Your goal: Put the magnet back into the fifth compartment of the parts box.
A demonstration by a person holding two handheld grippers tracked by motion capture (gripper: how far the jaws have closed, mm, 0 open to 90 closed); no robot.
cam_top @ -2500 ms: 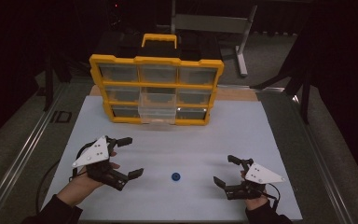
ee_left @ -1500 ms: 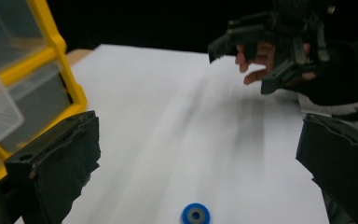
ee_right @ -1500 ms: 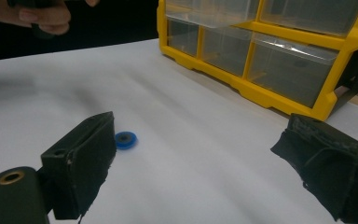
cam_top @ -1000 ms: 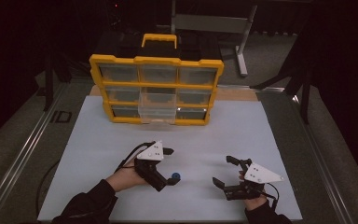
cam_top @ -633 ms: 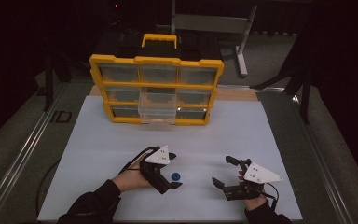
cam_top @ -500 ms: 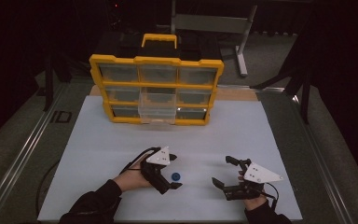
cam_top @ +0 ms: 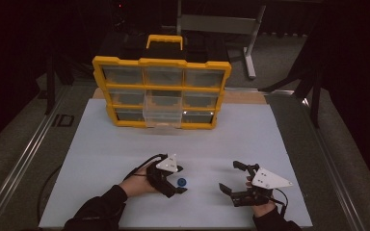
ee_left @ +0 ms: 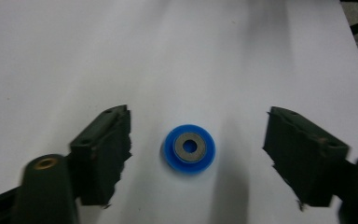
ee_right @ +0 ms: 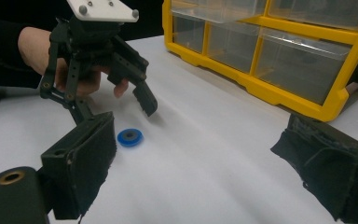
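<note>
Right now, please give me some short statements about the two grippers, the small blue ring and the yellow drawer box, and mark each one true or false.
1. The blue ring lies flat on the white table between the jaws of the left gripper. True.
2. The left gripper already presses the ring. False: its jaws have just been closing, but there is a gap on both sides of the ring.
3. The right gripper holds the ring. False: it is open with nothing between its jaws, apart from the ring.
4. One clear drawer of the yellow drawer box is pulled out. True.
5. The ring lies inside a drawer. False: it lies on the table, in front of the box.
</note>
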